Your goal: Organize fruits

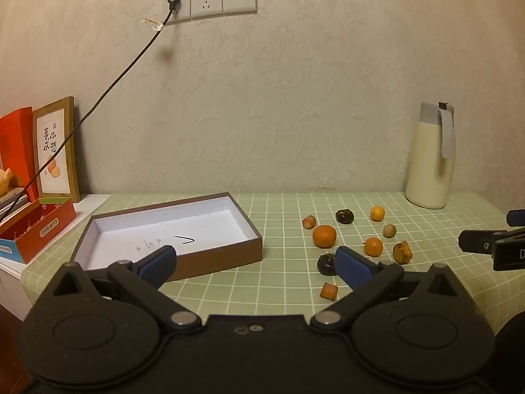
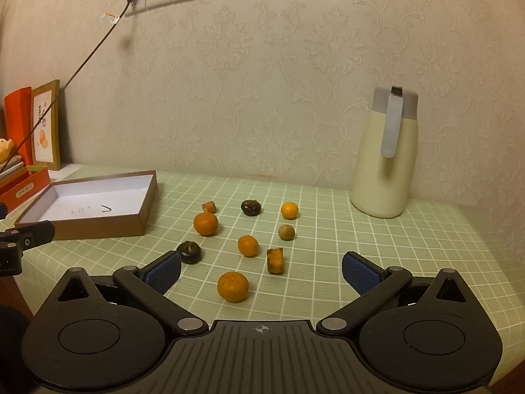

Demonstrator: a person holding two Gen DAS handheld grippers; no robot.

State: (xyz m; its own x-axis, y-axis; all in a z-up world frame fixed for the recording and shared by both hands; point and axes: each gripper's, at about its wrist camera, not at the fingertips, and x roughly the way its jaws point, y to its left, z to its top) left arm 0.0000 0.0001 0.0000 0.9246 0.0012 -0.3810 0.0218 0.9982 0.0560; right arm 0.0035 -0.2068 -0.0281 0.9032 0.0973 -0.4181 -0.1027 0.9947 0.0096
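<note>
Several small fruits lie loose on the green checked tablecloth (image 2: 328, 256): oranges (image 2: 205, 223) (image 2: 233, 286), dark round ones (image 2: 189, 252) (image 2: 251, 207), a greenish one (image 2: 286, 231) and cut brown-orange pieces (image 2: 275, 260). An empty brown box with a white inside (image 1: 170, 229) (image 2: 95, 203) sits to their left. My left gripper (image 1: 256, 259) is open and empty, between the box and the fruits. My right gripper (image 2: 261, 271) is open and empty, just behind the nearest orange. The same fruits show in the left wrist view, with an orange (image 1: 324, 236) among them.
A cream thermos jug (image 2: 385, 154) stands at the back right by the wall. A framed picture (image 1: 55, 151), red boxes (image 1: 39, 226) and books stand at the far left. A black power cord (image 1: 108, 88) hangs from the wall socket.
</note>
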